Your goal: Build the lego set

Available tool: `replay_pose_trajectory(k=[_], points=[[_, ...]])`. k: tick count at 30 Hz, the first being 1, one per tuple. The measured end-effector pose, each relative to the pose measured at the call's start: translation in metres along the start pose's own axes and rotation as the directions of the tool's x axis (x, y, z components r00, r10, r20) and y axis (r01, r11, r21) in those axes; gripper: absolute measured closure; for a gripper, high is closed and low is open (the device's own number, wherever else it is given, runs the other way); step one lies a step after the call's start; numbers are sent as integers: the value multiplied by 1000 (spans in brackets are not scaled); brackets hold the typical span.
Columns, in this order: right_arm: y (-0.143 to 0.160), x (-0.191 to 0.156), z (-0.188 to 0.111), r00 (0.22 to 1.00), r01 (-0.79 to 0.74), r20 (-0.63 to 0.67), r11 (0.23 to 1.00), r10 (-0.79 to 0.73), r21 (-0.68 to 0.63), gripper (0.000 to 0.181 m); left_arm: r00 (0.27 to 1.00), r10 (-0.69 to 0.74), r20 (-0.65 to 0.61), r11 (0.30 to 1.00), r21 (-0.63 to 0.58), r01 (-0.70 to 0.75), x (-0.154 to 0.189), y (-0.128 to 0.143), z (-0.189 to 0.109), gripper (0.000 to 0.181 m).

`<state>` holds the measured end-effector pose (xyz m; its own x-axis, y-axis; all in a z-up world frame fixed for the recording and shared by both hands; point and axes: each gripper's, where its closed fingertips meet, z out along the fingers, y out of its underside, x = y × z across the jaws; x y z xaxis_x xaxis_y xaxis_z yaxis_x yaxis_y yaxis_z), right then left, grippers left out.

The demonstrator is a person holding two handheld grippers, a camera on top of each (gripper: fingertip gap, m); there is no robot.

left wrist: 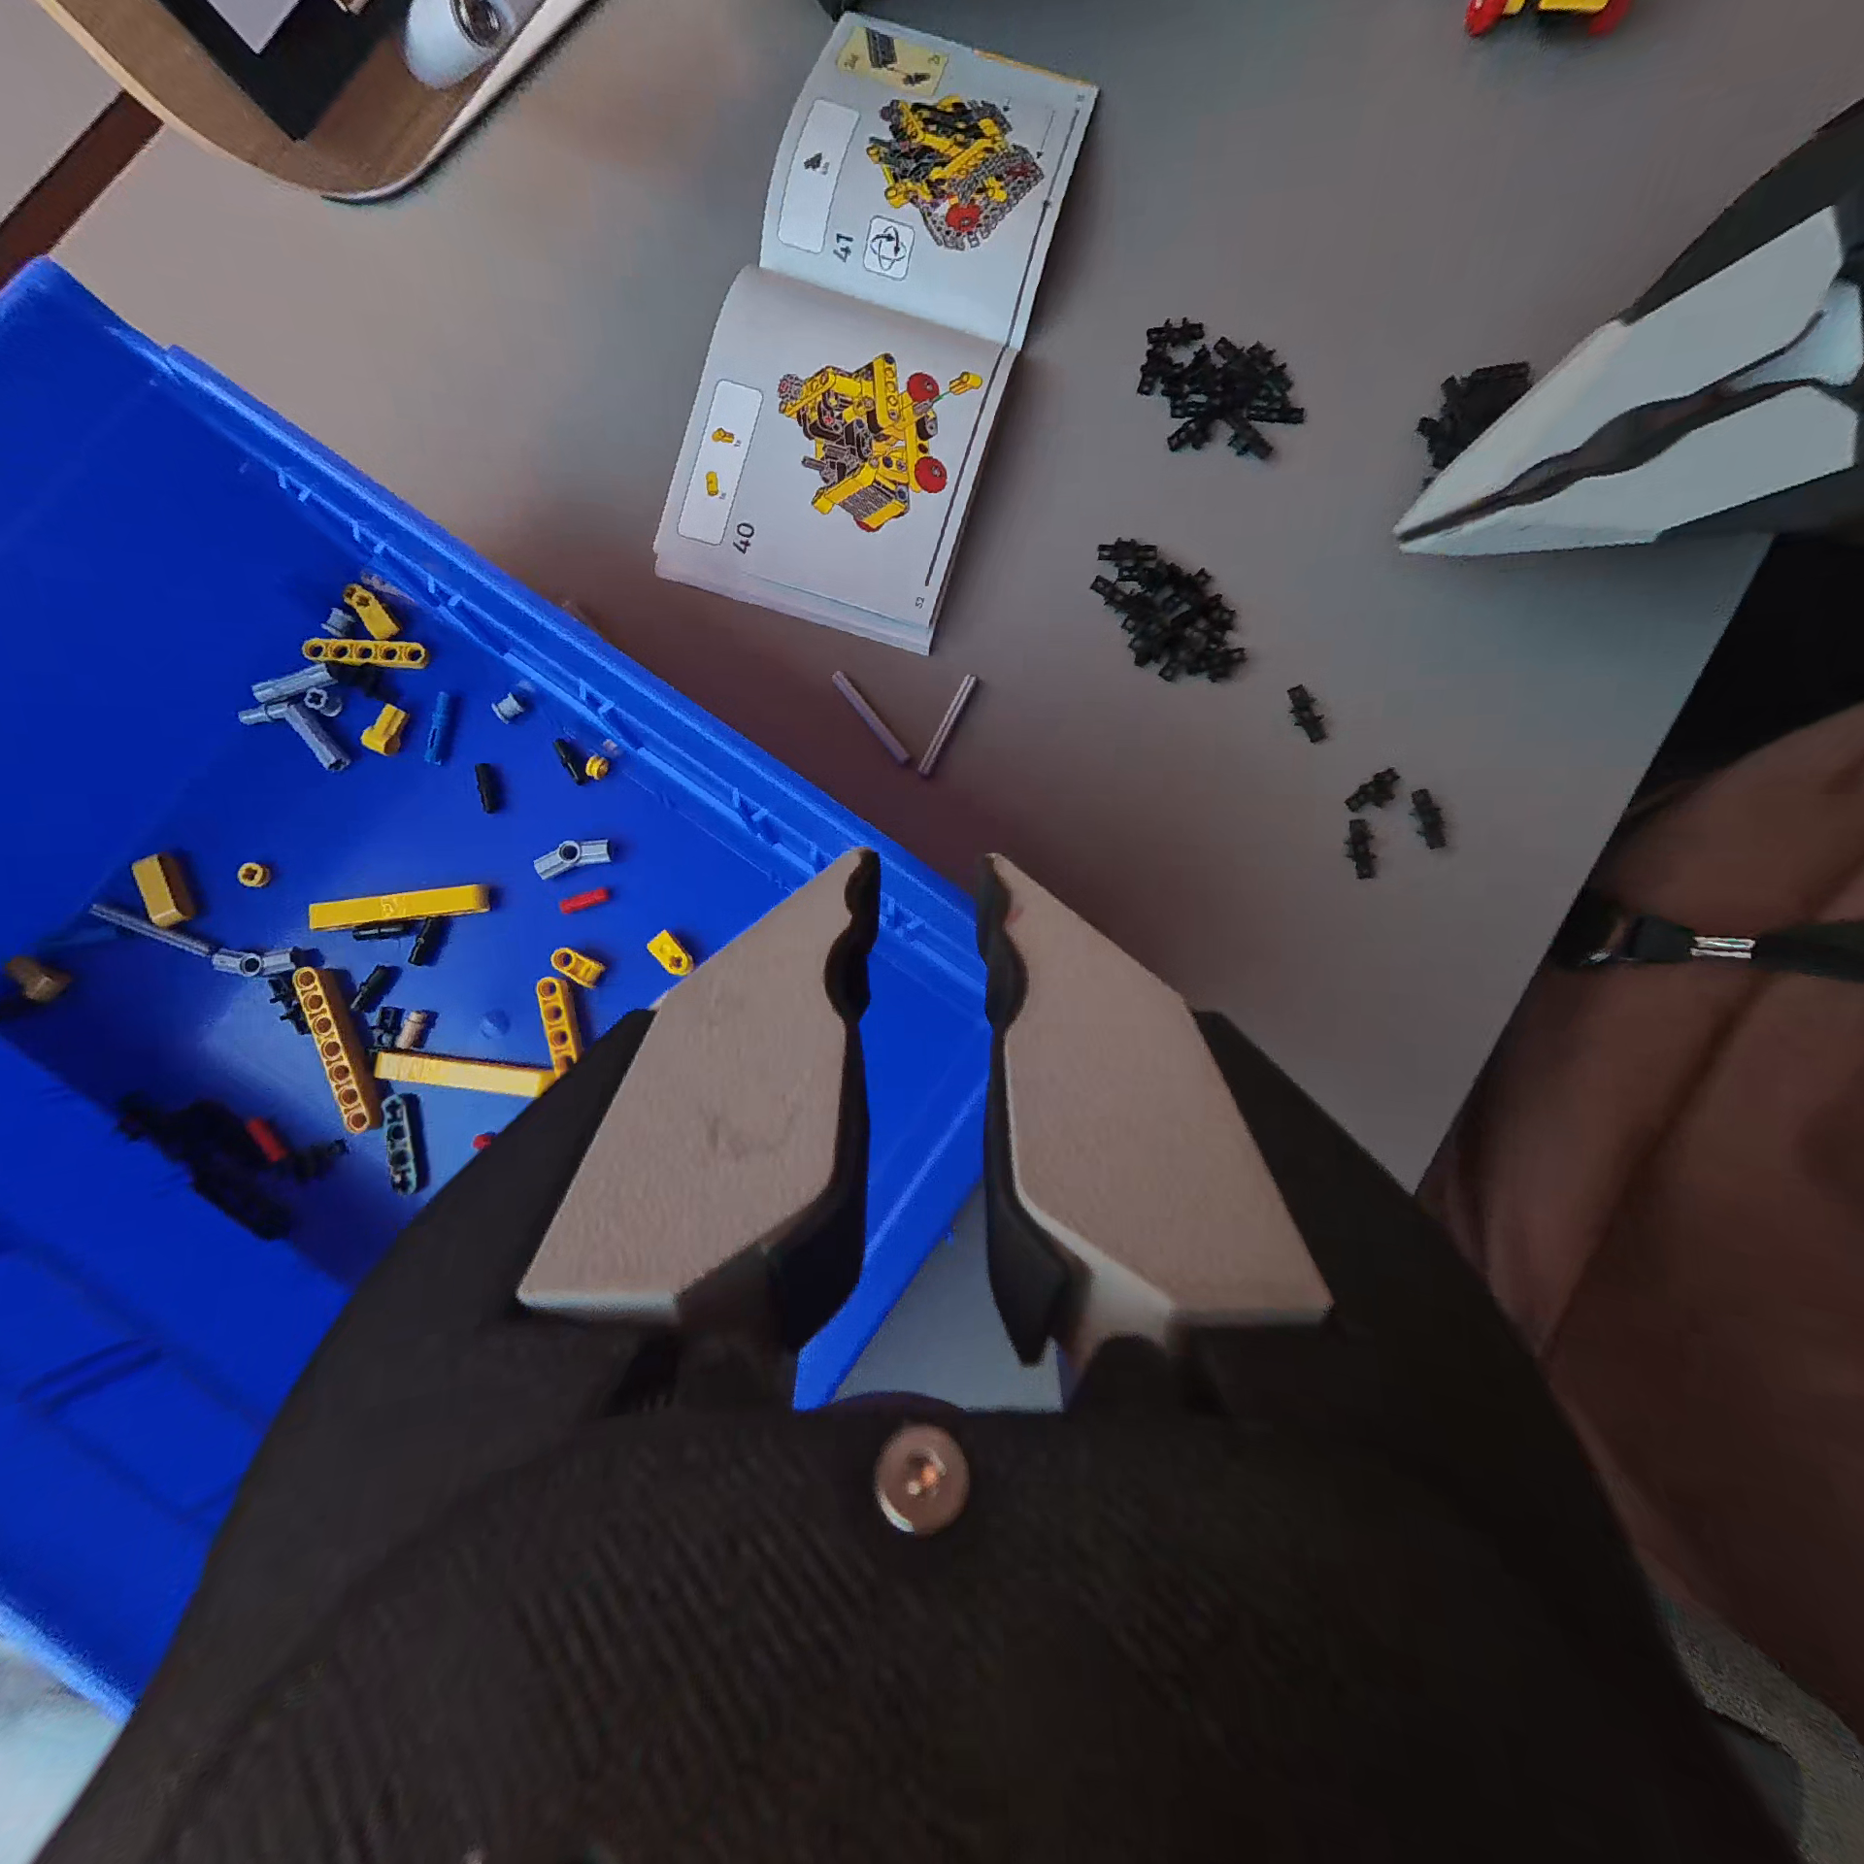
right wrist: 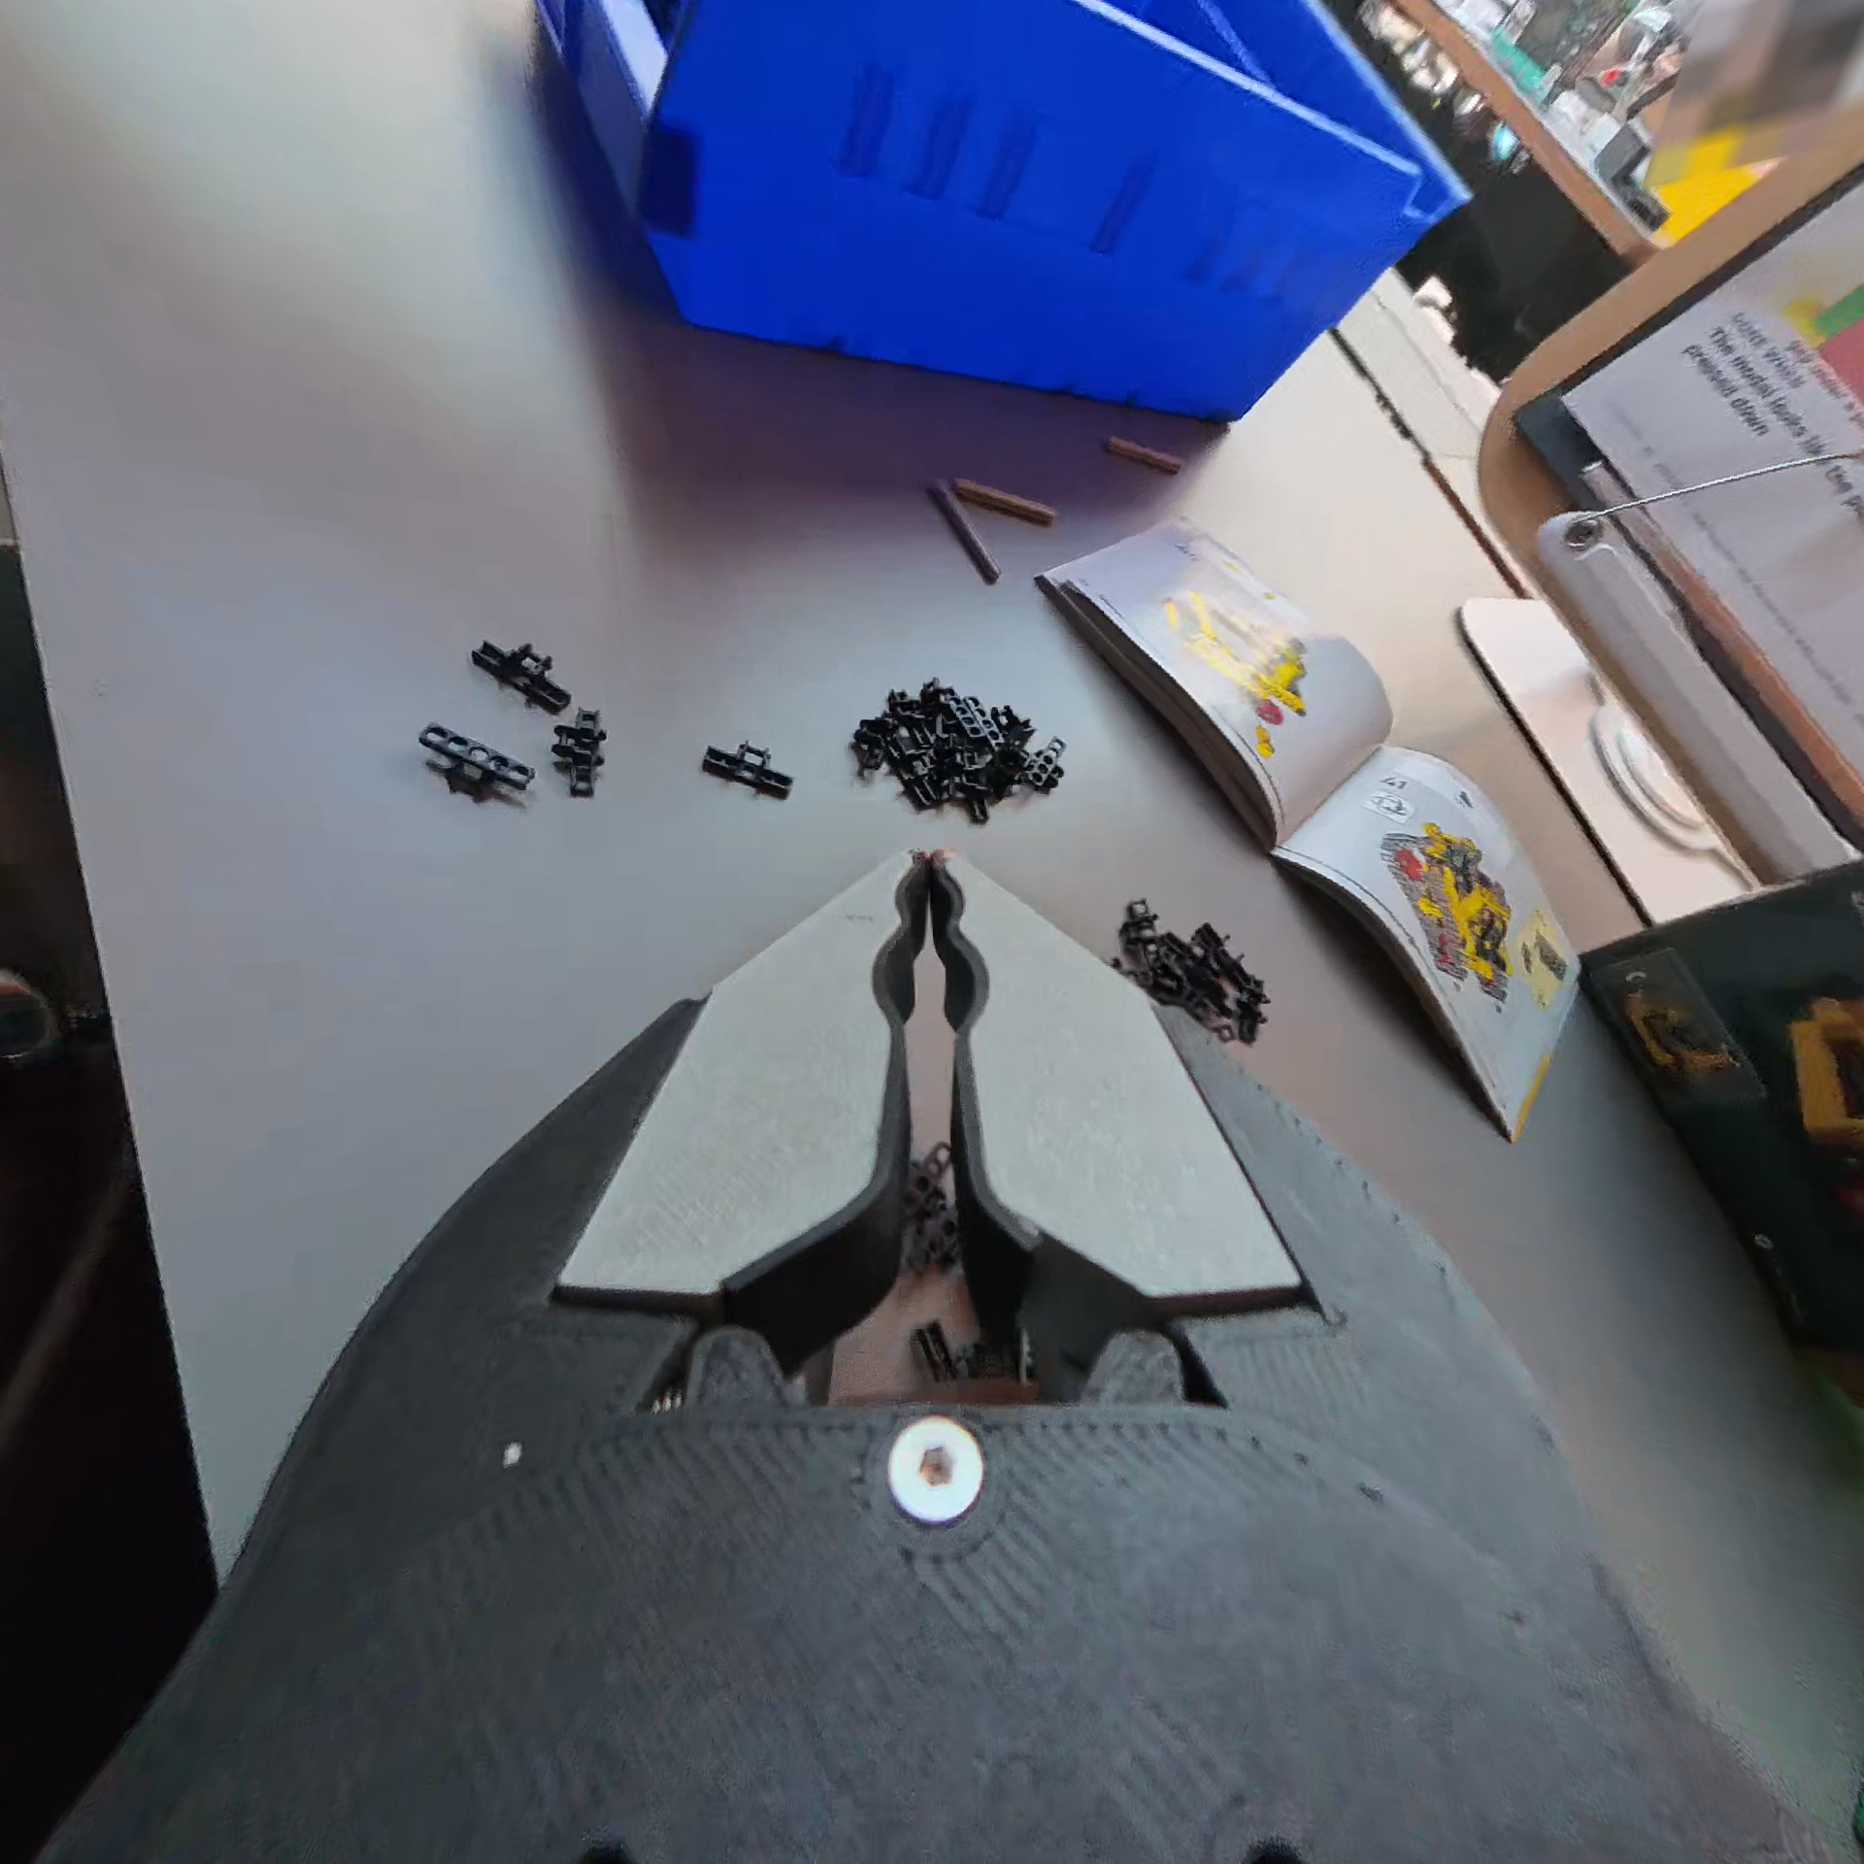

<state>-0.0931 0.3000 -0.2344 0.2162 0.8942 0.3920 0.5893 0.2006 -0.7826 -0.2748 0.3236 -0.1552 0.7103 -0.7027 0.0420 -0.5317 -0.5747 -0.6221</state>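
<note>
My left gripper (left wrist: 926, 867) is open and empty, held above the near rim of the blue bin (left wrist: 646, 696). The bin holds several loose yellow, grey and black lego parts (left wrist: 333, 1049). My right gripper (right wrist: 930, 859) is shut and empty, above the grey table just short of a pile of black track links (right wrist: 958, 746); it also shows at the right edge of the left wrist view (left wrist: 1412, 533). More black link piles (left wrist: 1215, 388) (left wrist: 1170, 610) and single links (right wrist: 474, 759) lie on the table. An open instruction booklet (left wrist: 857, 403) (right wrist: 1311, 767) lies beside them.
Two grey axles (left wrist: 908, 721) (right wrist: 968, 530) lie between the bin (right wrist: 1009, 182) and the booklet. A partly built red and yellow model (left wrist: 1543, 12) sits at the far edge. A monitor stand (right wrist: 1654, 706) and a dark box (right wrist: 1755, 1089) stand at the right. The table edge (left wrist: 1614, 807) runs near a person's leg.
</note>
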Motion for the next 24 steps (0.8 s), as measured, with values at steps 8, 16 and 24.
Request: replay_pose_trajectory(k=[8,16,24], points=[[-9,-17,25,997,8,72,995,-1,-97,181,1000,13,28,999,29,-14,8,12,-9,163],[2,-32,42,994,29,108,985,-10,-171,181,1000,0,26,1000,31,-1,10,25,-5,160],[-14,-45,33,984,79,166,996,-69,-53,181,997,-41,65,999,23,39,-5,34,-6,159]])
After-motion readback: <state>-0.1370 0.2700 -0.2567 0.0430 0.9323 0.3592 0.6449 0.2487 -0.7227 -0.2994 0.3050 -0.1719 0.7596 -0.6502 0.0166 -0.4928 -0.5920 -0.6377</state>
